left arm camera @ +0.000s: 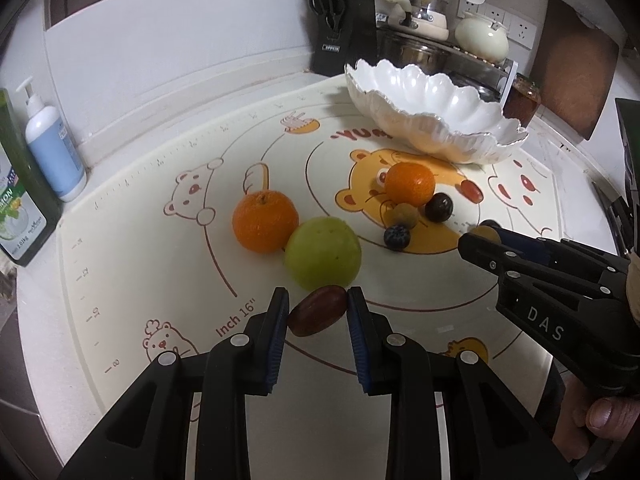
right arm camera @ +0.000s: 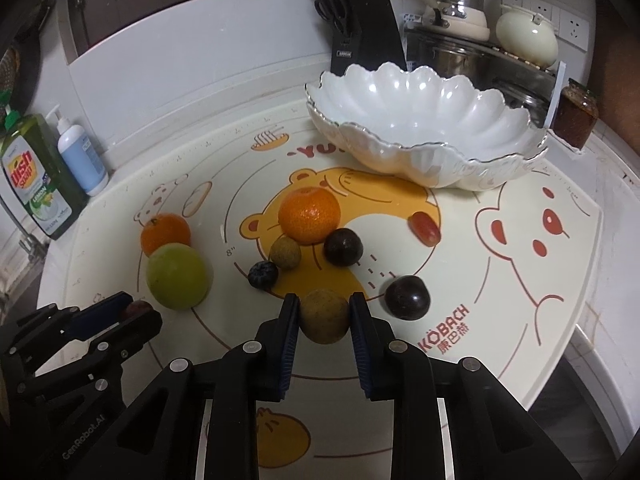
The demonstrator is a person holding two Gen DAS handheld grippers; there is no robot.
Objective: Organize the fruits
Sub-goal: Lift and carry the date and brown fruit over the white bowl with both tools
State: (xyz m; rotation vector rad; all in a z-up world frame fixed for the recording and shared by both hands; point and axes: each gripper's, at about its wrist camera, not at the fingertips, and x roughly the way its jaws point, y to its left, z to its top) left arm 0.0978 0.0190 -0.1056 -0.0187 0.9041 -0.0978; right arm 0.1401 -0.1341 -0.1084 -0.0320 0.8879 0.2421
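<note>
My left gripper [left arm camera: 318,304] is shut on a dark red grape [left arm camera: 317,311], just in front of a green apple [left arm camera: 323,255] and an orange [left arm camera: 265,221]. My right gripper [right arm camera: 325,312] is shut on a brown longan [right arm camera: 324,316]; it also shows at the right of the left wrist view [left arm camera: 480,236]. On the mat lie a second orange [right arm camera: 309,213], a small longan [right arm camera: 285,253], a blueberry [right arm camera: 263,274], two dark plums [right arm camera: 343,247] [right arm camera: 407,297] and a red grape [right arm camera: 424,229]. An empty white scalloped bowl [right arm camera: 424,120] stands behind them.
The fruits lie on a cream cartoon-bear mat [right arm camera: 540,280]. Dish soap [right arm camera: 36,176] and a pump bottle [right arm camera: 80,156] stand at the left. A knife block [right arm camera: 364,28], pots [right arm camera: 460,48] and a jar [right arm camera: 574,114] stand behind the bowl.
</note>
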